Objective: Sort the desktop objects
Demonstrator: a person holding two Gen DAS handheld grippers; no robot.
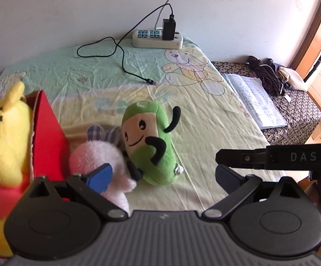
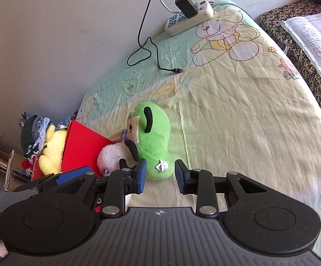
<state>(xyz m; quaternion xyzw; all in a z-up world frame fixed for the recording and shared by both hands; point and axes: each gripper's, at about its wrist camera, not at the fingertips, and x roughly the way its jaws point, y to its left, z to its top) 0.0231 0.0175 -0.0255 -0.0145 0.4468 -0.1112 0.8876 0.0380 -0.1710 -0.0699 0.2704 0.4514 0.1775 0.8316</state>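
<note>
- Right wrist view: the right claw (image 2: 160, 175) is open, and the green plush toy (image 2: 152, 141) lies on the bed just ahead, its long side pointing away.
- Left claw (image 1: 163, 173) is open too, nearer the pink plush toy (image 1: 98, 157).

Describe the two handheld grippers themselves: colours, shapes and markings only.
Both match. The left gripper and right gripper each have a grey ribbed body flanked by two round black discs, black linkage arms with silver pivot bolts, and blue pads on the fingers. A small compass-like emblem marks the ribbed body. White letters "DAS" show on the right gripper's side.
</note>
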